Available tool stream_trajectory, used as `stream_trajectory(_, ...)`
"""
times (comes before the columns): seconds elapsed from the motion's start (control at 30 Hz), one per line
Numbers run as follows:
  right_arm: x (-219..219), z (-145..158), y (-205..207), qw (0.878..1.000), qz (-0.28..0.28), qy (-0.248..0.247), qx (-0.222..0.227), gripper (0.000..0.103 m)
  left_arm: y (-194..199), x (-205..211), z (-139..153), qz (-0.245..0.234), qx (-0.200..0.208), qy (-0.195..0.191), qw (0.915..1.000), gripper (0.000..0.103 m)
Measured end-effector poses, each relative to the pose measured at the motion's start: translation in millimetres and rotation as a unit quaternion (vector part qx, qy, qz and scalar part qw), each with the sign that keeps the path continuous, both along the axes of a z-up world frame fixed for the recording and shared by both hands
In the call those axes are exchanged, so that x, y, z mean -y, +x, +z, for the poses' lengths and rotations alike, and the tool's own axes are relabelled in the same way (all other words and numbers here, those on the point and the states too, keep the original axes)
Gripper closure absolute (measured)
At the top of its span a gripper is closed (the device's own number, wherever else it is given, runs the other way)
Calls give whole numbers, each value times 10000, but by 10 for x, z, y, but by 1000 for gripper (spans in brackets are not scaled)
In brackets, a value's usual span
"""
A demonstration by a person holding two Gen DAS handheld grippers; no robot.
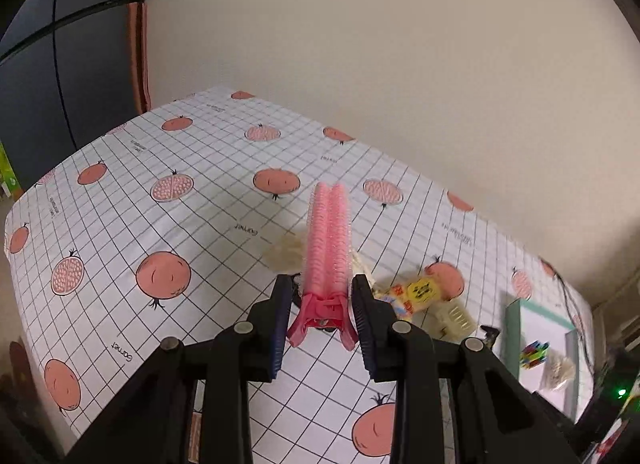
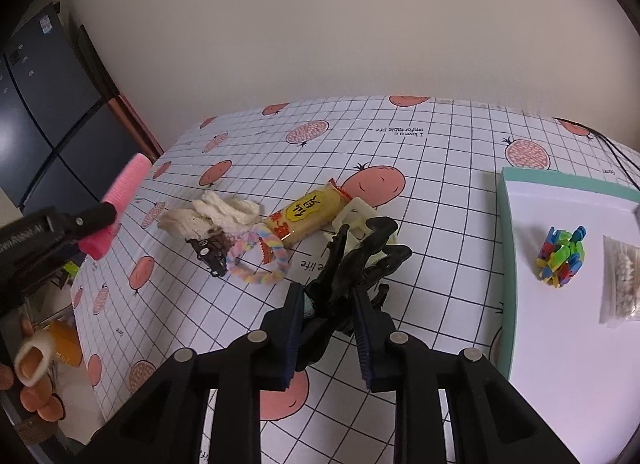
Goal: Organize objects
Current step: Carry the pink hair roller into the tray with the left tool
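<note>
A: Your left gripper is clamped on the spread handles of a pink hair-roller clip. The roller points forward, up off the tablecloth. From the right wrist view it hangs well left of the teal-rimmed tray, clear of the pile.

B: And the right?

A: Your right gripper has its pads pressed against a black claw clip, so you are holding it. The clip's teeth reach forward toward the cream plastic clip. Whether it is lifted or resting on the cloth, can't tell. It sits just left of the tray's near wall.

B: How far along are you, going by the tray?

A: Early to middle, I'd judge. In the tray: a cluster of multicoloured small clips and a clear bag of cotton swabs beside it, against the right edge of the view. That looks like the sorted part.

B: What's left outside it?

A: Left of the tray, in one loose heap: a yellow snack packet, touching the cream plastic clip; a pastel fuzzy hair tie; a small dark toy car just left of the hair tie; a cream knitted cloth farthest from the tray. Plus the two clips in your grippers.

B: So?

A: Two items in, two in hand, five on the cloth. The black clip is nearest the tray; the pink one has the whole heap to cross.
</note>
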State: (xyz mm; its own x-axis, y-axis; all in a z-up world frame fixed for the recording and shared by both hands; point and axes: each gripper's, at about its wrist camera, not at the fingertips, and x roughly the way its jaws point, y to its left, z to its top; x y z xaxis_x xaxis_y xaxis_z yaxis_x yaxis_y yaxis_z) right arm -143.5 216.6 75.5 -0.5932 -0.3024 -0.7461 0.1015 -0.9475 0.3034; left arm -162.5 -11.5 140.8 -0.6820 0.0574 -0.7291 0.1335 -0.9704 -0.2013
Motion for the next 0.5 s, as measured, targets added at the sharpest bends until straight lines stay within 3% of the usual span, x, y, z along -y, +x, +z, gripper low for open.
stream_trajectory(0.5,-129,115,80,9998,-21,118,-129,77,46,-269,10,-281,-38,-139,9995,71)
